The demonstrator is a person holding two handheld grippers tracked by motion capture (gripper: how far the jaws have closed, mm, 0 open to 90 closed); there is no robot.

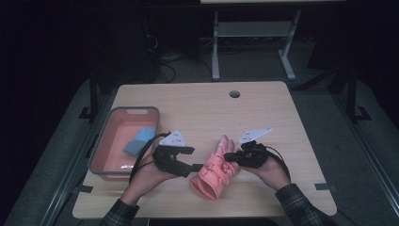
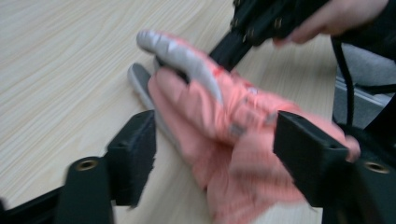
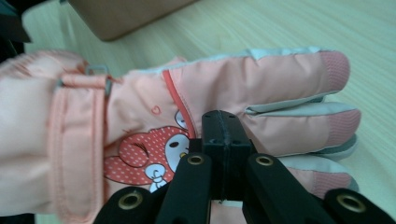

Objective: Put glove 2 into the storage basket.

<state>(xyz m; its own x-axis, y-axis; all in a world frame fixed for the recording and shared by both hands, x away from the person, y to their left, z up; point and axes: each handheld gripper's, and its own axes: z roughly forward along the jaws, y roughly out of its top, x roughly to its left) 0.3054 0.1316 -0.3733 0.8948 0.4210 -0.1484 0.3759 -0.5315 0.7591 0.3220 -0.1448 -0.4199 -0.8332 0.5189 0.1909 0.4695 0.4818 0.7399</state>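
Note:
A pink padded glove (image 1: pixel 214 172) with a cartoon print and grey fingertips lies on the wooden table (image 1: pixel 197 108), cuff toward the person. My left gripper (image 1: pixel 195 169) is at the cuff end. In the left gripper view its jaws stand open on either side of the glove (image 2: pixel 210 121), the left one clear of the fabric. My right gripper (image 1: pixel 228 156) is at the finger end. In the right gripper view its jaws (image 3: pixel 223 126) are pressed together on the back of the glove (image 3: pixel 140 107), pinching its fabric. The left gripper view also has the right gripper (image 2: pixel 229 49) reaching in among the fingers.
A grey bin (image 1: pixel 101 150) with a pink inside stands at the table's left, and a blue folded item (image 1: pixel 139 140) lies in it. A cable hole (image 1: pixel 234 93) is near the far edge. A white desk frame (image 1: pixel 216 52) stands on the floor beyond the table.

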